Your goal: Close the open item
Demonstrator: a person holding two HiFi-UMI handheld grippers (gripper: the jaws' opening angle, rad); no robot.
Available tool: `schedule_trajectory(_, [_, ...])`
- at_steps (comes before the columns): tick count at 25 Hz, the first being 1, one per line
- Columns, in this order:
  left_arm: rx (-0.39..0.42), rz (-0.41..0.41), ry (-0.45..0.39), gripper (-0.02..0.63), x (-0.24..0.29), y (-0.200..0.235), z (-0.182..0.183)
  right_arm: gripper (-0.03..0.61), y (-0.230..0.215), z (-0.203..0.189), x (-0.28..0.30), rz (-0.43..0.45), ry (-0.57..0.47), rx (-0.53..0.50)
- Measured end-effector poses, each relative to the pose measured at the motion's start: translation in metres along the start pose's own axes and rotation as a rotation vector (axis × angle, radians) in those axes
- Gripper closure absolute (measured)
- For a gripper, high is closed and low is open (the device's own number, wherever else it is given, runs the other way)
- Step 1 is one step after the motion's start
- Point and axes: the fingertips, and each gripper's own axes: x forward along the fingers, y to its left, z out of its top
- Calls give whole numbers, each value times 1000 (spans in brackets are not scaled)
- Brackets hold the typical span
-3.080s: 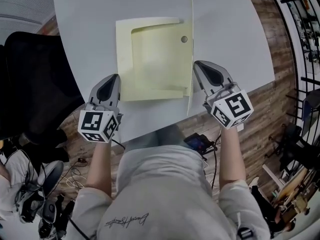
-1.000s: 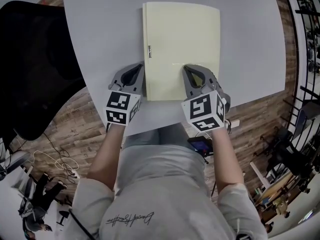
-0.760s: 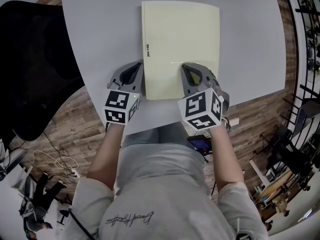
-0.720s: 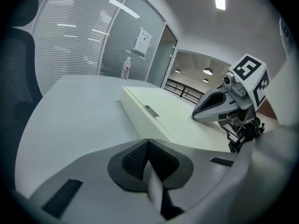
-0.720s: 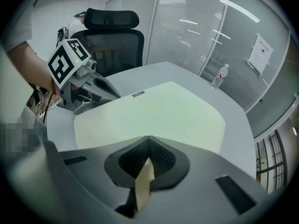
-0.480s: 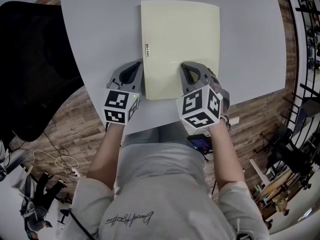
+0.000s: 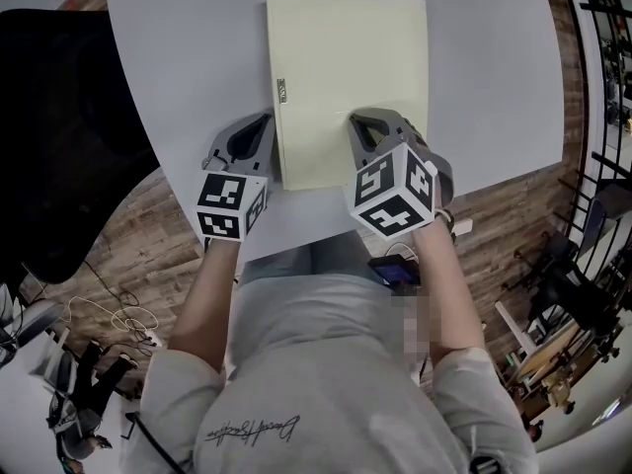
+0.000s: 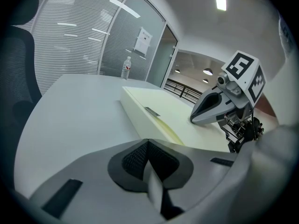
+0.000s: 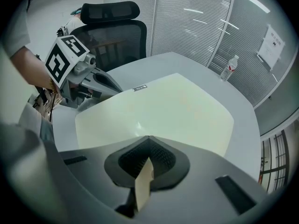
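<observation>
The pale yellow box file (image 7: 346, 67) lies closed and flat on the grey table (image 7: 188, 47), with a small latch tab (image 7: 280, 90) on its left side wall. My left gripper (image 7: 265, 118) is shut and rests on the table against the file's near left corner. My right gripper (image 7: 357, 119) is shut, its tip pressed onto the lid near the front edge. The left gripper view shows the file (image 8: 177, 113) ahead and the right gripper (image 8: 194, 119) on it. In the right gripper view the lid (image 9: 163, 111) spreads out beyond my shut right gripper (image 9: 148, 138), with the left gripper (image 9: 120, 90) at the file's edge.
A black office chair (image 7: 59, 136) stands left of the table. A water bottle (image 9: 229, 68) stands at the table's far side. The table's near edge runs just behind both grippers, with wooden floor, cables (image 7: 128, 319) and a phone (image 7: 392, 270) below.
Three seconds ago the file was open with its lid upright; now it is closed. Over the last second the right gripper has tilted on the lid; the left has barely moved.
</observation>
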Motion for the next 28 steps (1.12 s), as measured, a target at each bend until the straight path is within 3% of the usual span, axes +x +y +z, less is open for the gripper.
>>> schedule_trajectory(28, [-1, 1, -2, 605, 0, 1, 2, 566, 0, 1, 5, -5, 24, -14])
